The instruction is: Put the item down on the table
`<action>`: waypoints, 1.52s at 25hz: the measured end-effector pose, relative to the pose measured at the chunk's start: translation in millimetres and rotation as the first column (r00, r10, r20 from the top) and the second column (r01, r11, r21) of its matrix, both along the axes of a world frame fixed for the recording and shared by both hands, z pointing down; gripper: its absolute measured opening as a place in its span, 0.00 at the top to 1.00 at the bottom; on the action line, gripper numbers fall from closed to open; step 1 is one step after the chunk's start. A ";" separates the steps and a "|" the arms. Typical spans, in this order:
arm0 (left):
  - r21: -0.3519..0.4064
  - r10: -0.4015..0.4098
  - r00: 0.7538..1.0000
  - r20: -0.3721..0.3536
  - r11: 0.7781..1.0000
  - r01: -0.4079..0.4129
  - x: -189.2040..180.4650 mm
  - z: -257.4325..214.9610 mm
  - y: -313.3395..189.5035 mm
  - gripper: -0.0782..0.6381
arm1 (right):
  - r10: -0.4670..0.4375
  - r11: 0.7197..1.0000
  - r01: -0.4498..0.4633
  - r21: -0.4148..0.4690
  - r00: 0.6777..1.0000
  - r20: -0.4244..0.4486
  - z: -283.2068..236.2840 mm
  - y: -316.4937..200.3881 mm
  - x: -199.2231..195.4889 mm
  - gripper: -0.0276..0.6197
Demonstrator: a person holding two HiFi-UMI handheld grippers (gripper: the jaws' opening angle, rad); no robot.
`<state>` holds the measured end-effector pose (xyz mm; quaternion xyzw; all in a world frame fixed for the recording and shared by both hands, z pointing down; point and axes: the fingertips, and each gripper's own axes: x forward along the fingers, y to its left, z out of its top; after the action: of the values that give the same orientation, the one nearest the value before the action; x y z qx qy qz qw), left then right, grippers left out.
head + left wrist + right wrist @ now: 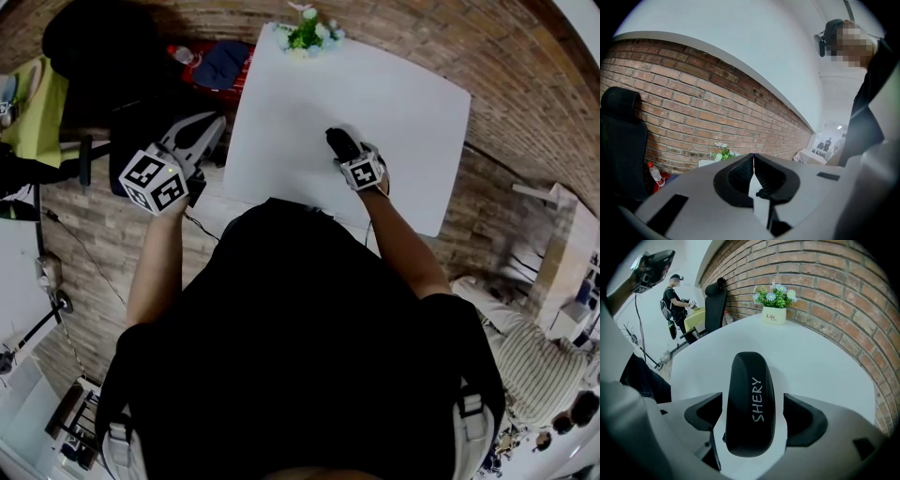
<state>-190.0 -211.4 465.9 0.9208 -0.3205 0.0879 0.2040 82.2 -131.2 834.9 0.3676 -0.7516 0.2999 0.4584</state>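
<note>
Black case (749, 380) lies lengthwise toward the plant (774, 298) inside the wide-open right claw (753, 400)

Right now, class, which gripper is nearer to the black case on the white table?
Right. The right gripper straddles the black case, its jaws open around it; the left gripper hangs shut beyond the table's left edge, well away.
</note>
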 end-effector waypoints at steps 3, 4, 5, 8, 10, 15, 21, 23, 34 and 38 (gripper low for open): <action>0.011 0.010 1.000 -0.007 1.000 -0.010 3.2 -0.6 1.5 0.87 | -0.013 1.000 0.013 0.023 1.000 0.006 -7.9 -0.7 -2.3 0.38; 0.013 0.012 1.000 -0.010 1.000 -0.012 3.9 -0.5 2.0 0.87 | -0.014 0.999 0.014 0.030 1.000 0.008 -10.5 -1.0 -2.9 0.38; 0.013 0.013 1.000 -0.011 1.000 -0.013 4.7 -1.0 2.5 0.87 | -0.013 0.999 0.013 0.037 1.000 0.010 -13.1 -1.2 -3.3 0.38; 0.013 0.013 1.000 -0.010 1.000 -0.013 8.3 -3.9 3.8 0.87 | -0.010 0.998 0.009 0.058 1.000 0.019 -21.9 -1.9 -2.9 0.38; 0.017 0.016 1.000 -0.007 1.000 -0.015 11.1 -5.7 4.7 0.87 | -0.011 0.997 0.010 0.076 1.000 0.023 -28.4 -3.0 -1.9 0.38; 0.032 0.025 1.000 -0.011 0.999 -0.025 18.7 -9.4 9.0 0.87 | -0.002 0.994 -0.002 0.113 0.999 0.037 -44.6 -5.3 4.1 0.38; 0.036 0.027 1.000 -0.015 0.999 -0.026 28.9 -14.9 13.5 0.87 | 0.011 0.988 -0.023 0.151 0.997 0.080 -64.2 -5.8 6.9 0.38; 0.045 0.033 0.999 -0.022 0.999 -0.032 31.0 -14.1 14.9 0.87 | 0.013 0.986 -0.027 0.163 0.996 0.084 -70.3 -5.4 8.3 0.38; 0.043 0.040 0.998 -0.046 0.998 -0.038 48.4 -21.9 25.4 0.87 | 0.017 0.963 -0.054 0.265 0.990 0.138 -117.4 -6.7 20.3 0.38; 0.041 0.039 0.998 -0.054 0.998 -0.036 54.0 -24.0 28.6 0.87 | 0.026 0.956 -0.071 0.284 0.987 0.158 -128.5 -5.2 28.6 0.38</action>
<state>-136.0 -182.7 441.8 0.9326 -0.2992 0.0601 0.1925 110.7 -136.5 706.4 0.4248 -0.8107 0.2255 0.3338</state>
